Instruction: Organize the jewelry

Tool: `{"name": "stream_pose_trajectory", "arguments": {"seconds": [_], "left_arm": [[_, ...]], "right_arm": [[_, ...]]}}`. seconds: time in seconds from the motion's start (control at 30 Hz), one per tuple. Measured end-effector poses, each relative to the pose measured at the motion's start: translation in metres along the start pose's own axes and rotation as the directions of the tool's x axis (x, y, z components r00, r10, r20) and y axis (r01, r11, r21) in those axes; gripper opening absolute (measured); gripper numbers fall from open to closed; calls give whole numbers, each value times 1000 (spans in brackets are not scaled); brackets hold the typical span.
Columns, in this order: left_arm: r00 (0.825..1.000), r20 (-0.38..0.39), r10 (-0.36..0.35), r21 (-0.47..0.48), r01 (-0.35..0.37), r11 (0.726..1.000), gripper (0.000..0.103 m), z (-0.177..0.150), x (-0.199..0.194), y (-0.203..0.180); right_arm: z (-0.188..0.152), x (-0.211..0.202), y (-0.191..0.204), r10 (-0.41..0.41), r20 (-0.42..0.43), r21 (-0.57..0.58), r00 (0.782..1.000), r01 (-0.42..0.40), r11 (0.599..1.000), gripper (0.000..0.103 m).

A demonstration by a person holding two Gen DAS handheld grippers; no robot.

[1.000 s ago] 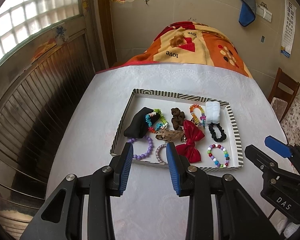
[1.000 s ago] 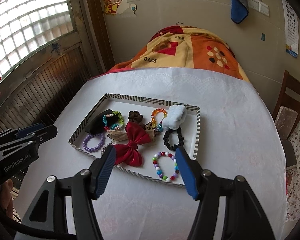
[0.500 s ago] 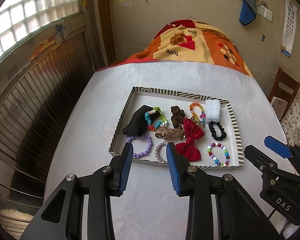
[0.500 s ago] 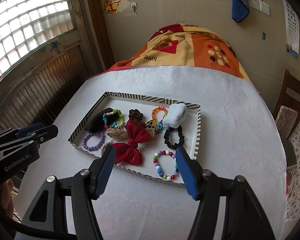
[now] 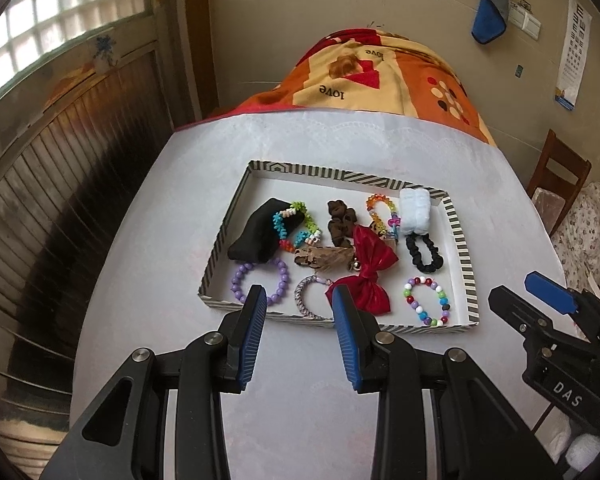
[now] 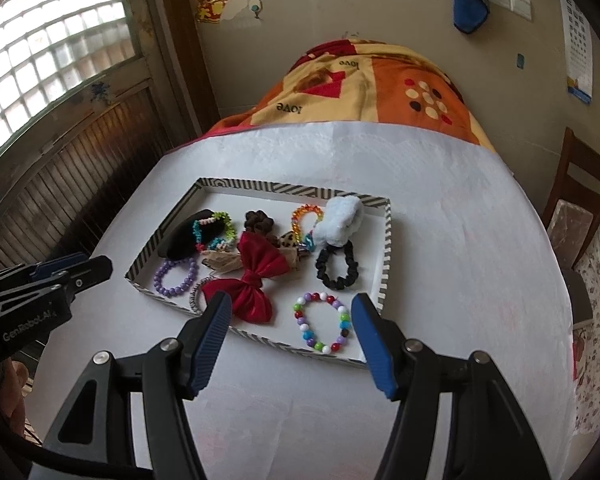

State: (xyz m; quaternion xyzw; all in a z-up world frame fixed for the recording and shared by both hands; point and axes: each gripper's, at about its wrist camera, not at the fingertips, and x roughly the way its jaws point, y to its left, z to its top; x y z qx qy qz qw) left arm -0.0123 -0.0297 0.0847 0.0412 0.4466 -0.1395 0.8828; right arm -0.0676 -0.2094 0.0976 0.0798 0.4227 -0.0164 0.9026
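Right wrist view, low in frame: right gripper (image 6: 290, 334) spread wide and empty – as is the left gripper (image 5: 300, 330) – just short of the striped tray (image 6: 386, 254) at centre, where the multicoloured bead bracelet (image 6: 323, 322) looks light, slippery, best pinched across its strand.

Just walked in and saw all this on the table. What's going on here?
A person is holding a two-finger gripper in each hand over a white-covered table. Both the left gripper and the right gripper are open and empty, hovering near the front edge of a striped tray. Its contents lie untouched: a red bow, a purple bead bracelet, a multicolored bead bracelet, a black scrunchie and other hair accessories.
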Motion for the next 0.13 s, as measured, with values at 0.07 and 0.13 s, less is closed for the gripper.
{"name": "stream_pose_trajectory", "arguments": {"seconds": [0.07,0.13], "left_arm": [[1000,2,0,10,0,1000,26,1,2,-3],[1000,-2,-6,12,6,1000,26,2,3,-5]], "right_arm": [[0,1,-5,-4,-4,9,1000,4,1000,66],[-1,3,-11,-8,-6,21,1000,8,1000,66]]}}
